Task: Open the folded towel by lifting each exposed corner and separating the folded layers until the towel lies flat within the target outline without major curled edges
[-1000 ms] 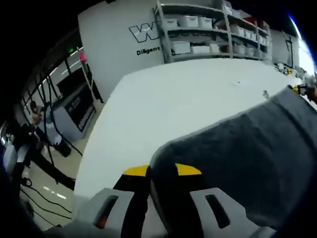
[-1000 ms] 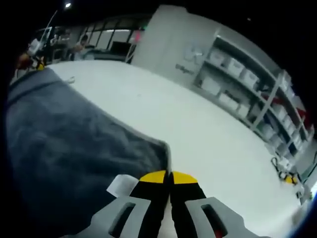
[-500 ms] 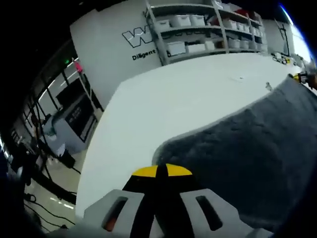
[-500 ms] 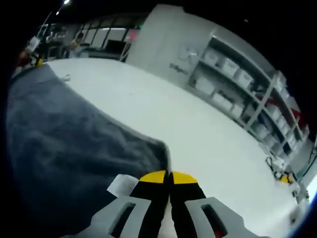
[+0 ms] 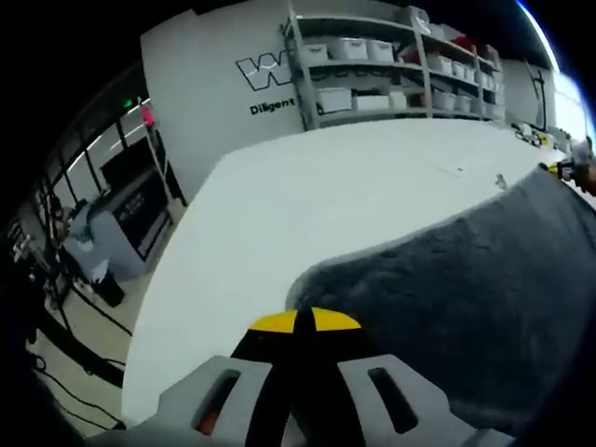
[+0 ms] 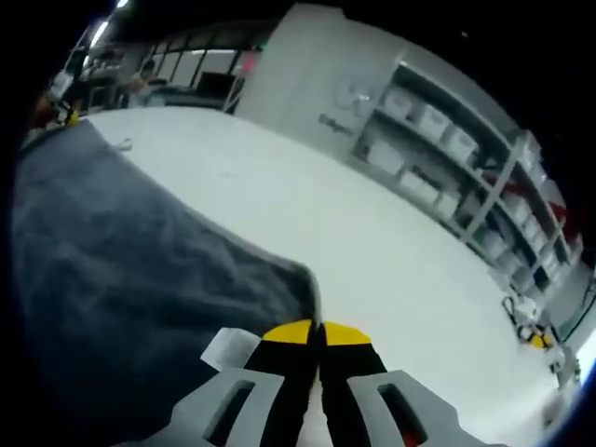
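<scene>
Status: mid-to-late, by my read. Both tongs are clamped on a corner of the grey towel (image 5: 466, 298), one each.

- Left tongs (image 5: 296, 321): jaws closed together, yellow tips meeting, towel corner pinched between them. Cloth runs off to the right and far across the white table (image 5: 307, 205).
- Right tongs (image 6: 317, 332): same story, jaws pressed shut on a towel corner. A small white label (image 6: 226, 346) sits on the cloth just left of the tips; cloth spreads left and far.
- In the left gripper view, the other tongs' yellow tip shows at the far right end of the towel edge.

Done, judging from this: the towel looks opened out into a broad single sheet stretched between the two tongs, no obvious stacked fold in the part I can see.

Left: can't see any target outline on the table, so placement is unverified. Near edge sits under the tongs, can't tell if it's lifted or resting. Far corners and edge curl not visible. Still need to lay it down, release, check flatness.

Shelving with bins (image 5: 372, 65) along the far wall, irrelevant.
</scene>
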### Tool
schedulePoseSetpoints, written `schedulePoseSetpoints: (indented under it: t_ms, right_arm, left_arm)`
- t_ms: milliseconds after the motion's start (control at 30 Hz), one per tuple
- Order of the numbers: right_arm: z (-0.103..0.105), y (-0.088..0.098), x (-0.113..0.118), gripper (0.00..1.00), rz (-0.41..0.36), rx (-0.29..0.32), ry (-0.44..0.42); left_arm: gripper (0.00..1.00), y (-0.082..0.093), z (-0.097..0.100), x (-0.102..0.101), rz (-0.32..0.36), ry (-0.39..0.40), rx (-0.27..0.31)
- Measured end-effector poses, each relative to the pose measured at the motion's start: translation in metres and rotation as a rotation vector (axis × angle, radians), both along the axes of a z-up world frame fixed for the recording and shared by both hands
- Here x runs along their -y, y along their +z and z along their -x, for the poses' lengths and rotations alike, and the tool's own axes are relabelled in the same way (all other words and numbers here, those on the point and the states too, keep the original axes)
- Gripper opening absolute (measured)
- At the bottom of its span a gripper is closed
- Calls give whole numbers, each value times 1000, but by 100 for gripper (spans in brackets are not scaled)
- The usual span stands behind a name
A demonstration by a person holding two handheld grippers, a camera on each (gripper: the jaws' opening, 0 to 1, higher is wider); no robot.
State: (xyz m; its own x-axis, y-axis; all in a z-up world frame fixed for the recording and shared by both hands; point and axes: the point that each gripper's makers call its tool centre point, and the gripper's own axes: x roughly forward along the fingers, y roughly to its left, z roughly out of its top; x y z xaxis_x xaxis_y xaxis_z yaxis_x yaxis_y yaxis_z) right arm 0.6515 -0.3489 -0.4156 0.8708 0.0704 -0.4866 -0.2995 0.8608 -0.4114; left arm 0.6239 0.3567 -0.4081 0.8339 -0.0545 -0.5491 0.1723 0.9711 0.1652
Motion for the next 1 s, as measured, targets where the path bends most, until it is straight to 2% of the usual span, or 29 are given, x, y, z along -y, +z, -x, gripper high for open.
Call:
schedulePoseSetpoints:
  t_ms: [200,500,700,767,800,833,867,933,967,1000]
  right_arm:
    - [-13,1,4,0,5,2,-13]
    - [-33,1,16,0,-18,3,-32]
    - [-37,1,18,0,-43,11,-40]
    - [-35,1,17,0,-50,15,-39]
    - [-35,4,19,1,-61,24,-39]
    - [-35,12,26,10,-70,52,-82]
    - [-34,18,32,25,-57,72,-106]
    - [-32,22,32,46,-52,81,-98]
    - [-28,30,33,61,-54,99,-106]
    - [-30,37,34,73,-46,120,-117]
  left_arm:
    - [1,0,-10,5,-8,-12,15]
    - [1,-1,-25,9,31,-23,22]
    - [1,-1,-30,11,24,-28,17]
    - [5,-1,-29,11,46,-4,7]
    - [13,3,-28,13,43,-6,9]
    - [31,11,-30,11,31,5,43]
    - [48,31,-34,21,61,-28,136]
    - [71,42,-34,27,93,-34,180]
    - [77,56,-26,25,34,-17,187]
    - [87,60,-23,23,-6,-5,189]
